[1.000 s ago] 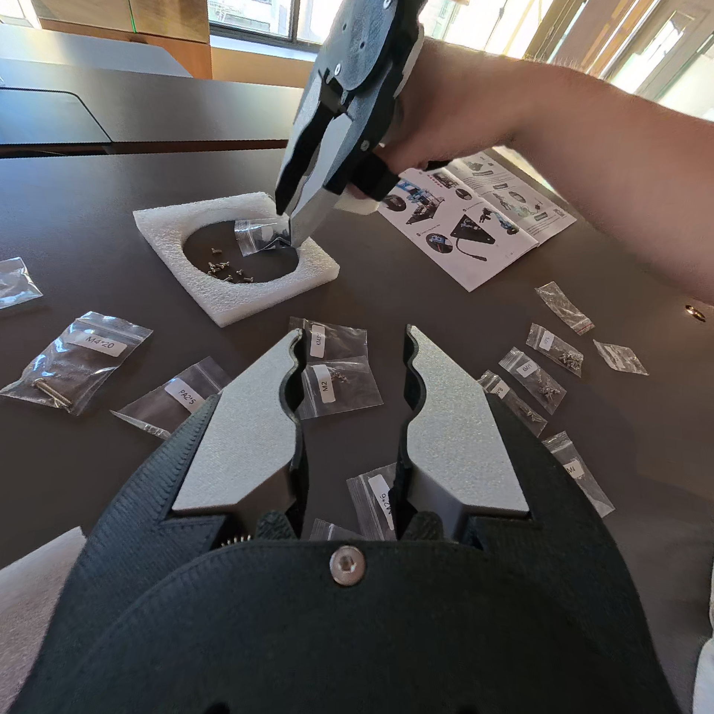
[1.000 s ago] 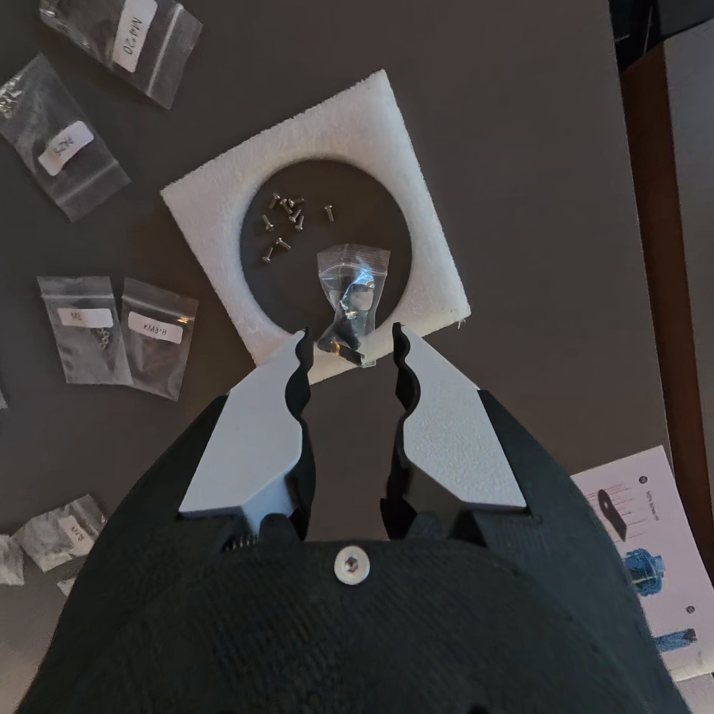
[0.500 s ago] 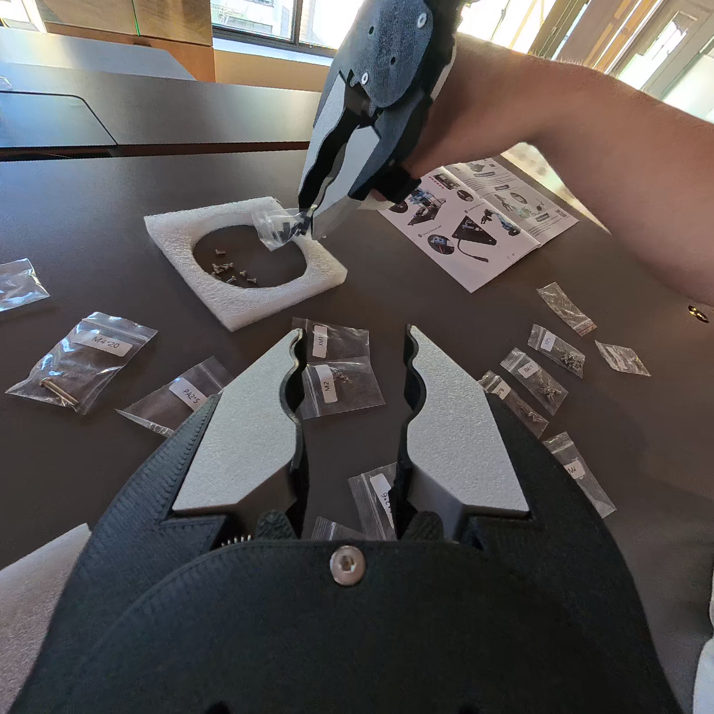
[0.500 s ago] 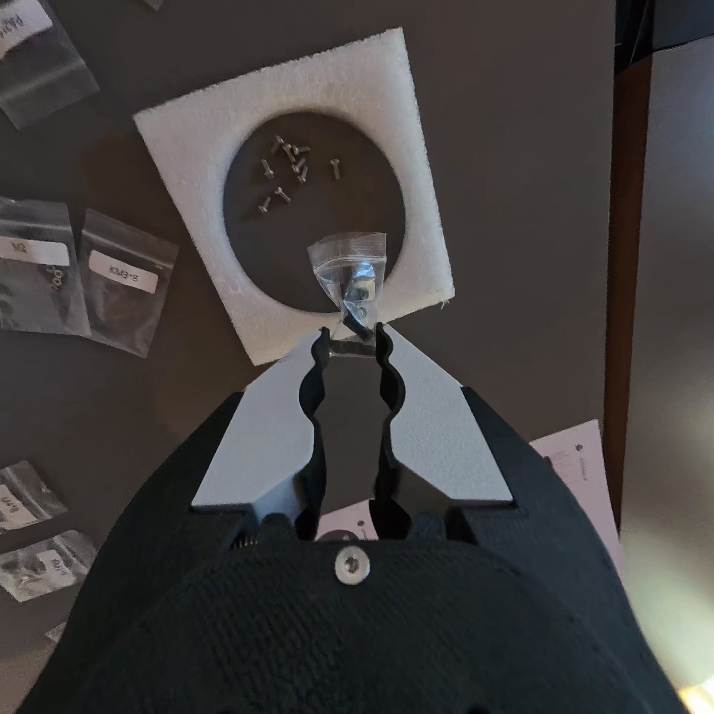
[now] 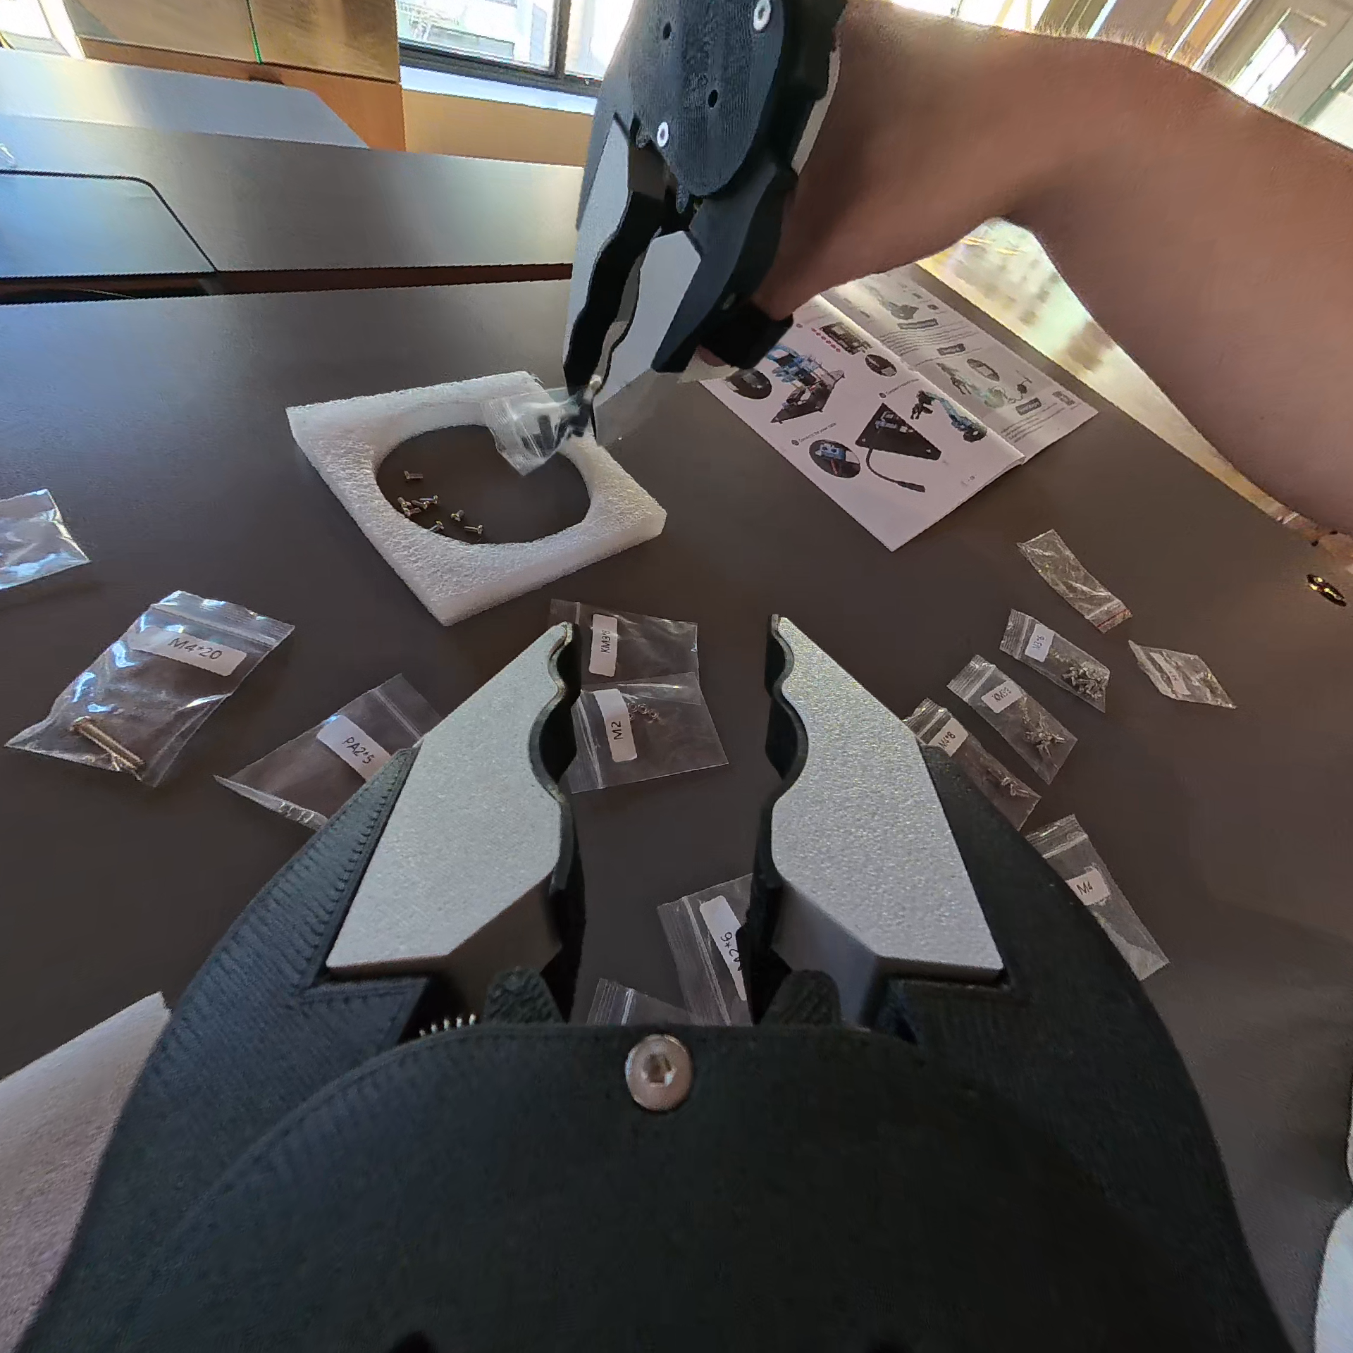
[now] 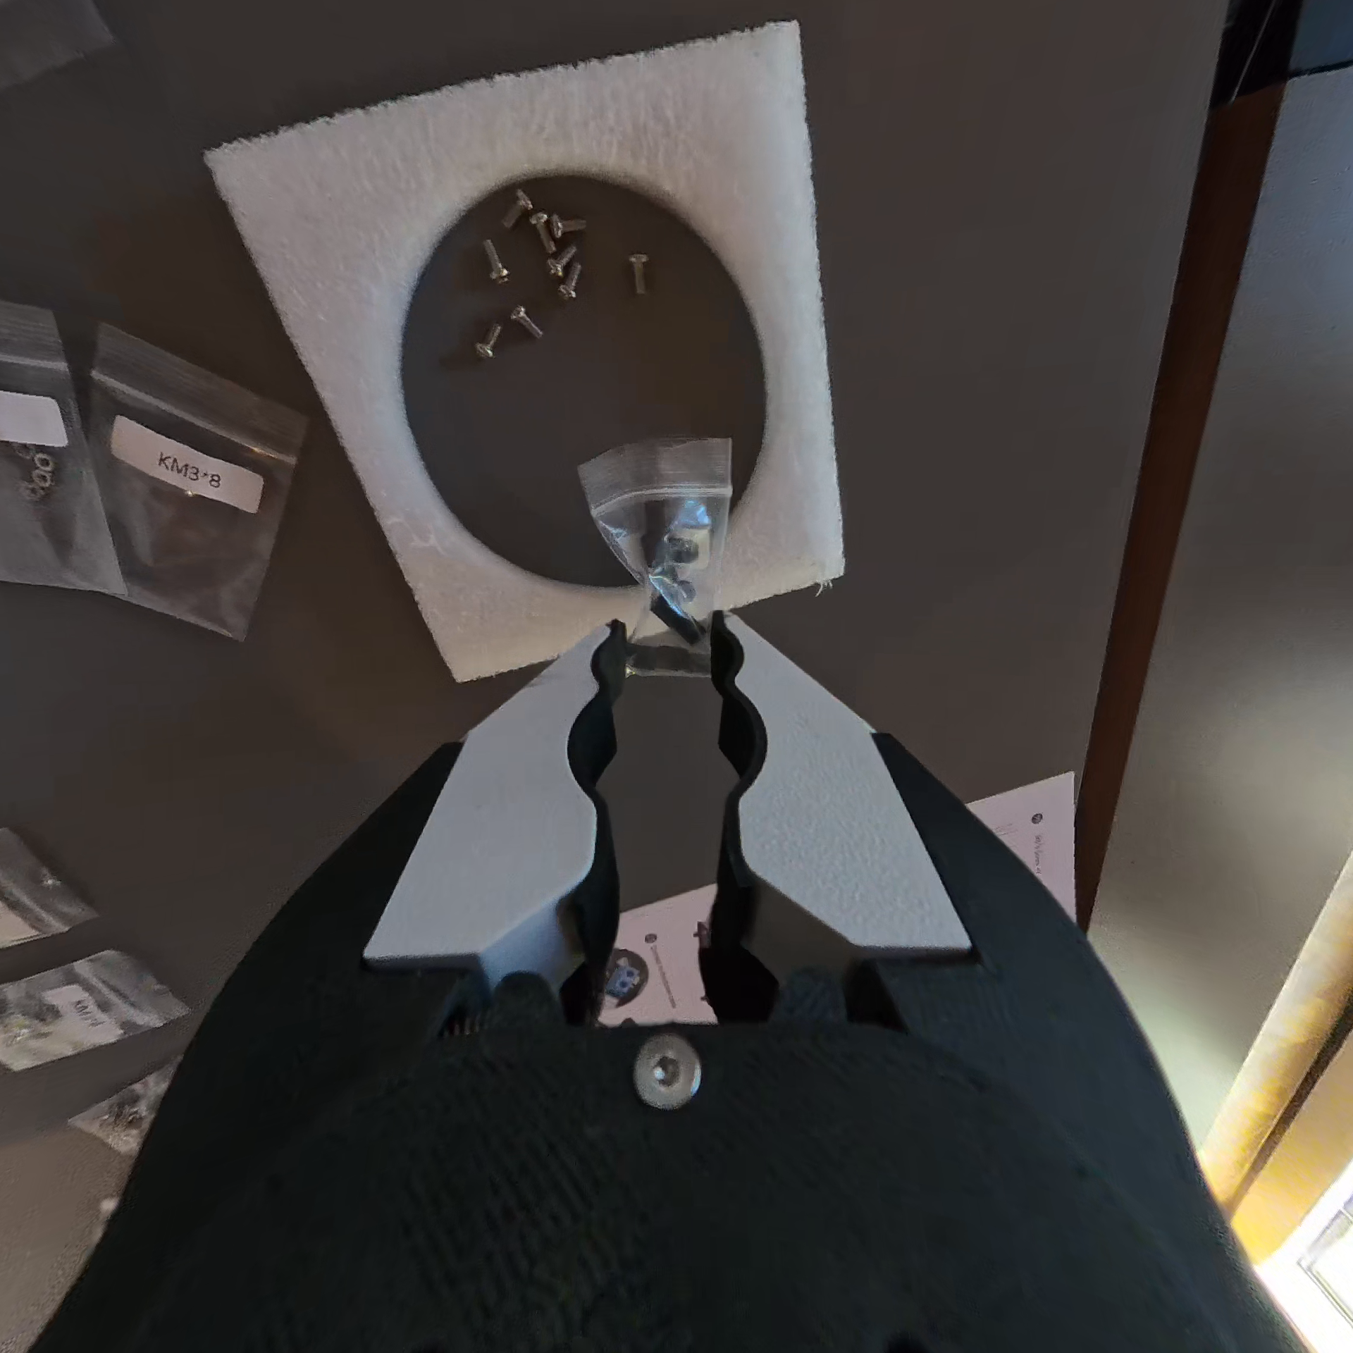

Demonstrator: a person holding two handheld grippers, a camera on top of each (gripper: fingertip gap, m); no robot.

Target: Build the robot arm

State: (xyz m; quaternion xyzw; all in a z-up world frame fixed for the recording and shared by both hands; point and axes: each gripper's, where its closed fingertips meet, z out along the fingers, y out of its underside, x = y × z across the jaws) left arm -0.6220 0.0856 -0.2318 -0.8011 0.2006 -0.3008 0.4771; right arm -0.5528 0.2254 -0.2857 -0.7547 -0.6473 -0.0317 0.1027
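Observation:
My right gripper (image 6: 665,635) is shut on the bottom end of a small clear zip bag (image 6: 662,527) with dark parts inside. It holds the bag in the air over the round hole of a white foam square (image 6: 351,220). Several small loose screws (image 6: 542,263) lie in that hole. In the left wrist view the right gripper (image 5: 586,395) hangs over the foam square (image 5: 468,571) with the bag (image 5: 527,432) dangling from its tips. My left gripper (image 5: 668,644) is open and empty, low over the dark table, above two labelled bags (image 5: 644,725).
Several small labelled bags of screws lie on the dark table (image 5: 183,439), at the left (image 5: 154,688) and right (image 5: 1018,710). An open instruction booklet (image 5: 900,410) lies at the right rear. A person's bare forearm (image 5: 1098,241) reaches in from the right. A table edge (image 6: 1171,439) runs right of the foam.
My right gripper has closed on the small bag that lay in the foam's hole and lifted it up. The left gripper has stayed open and nearly still.

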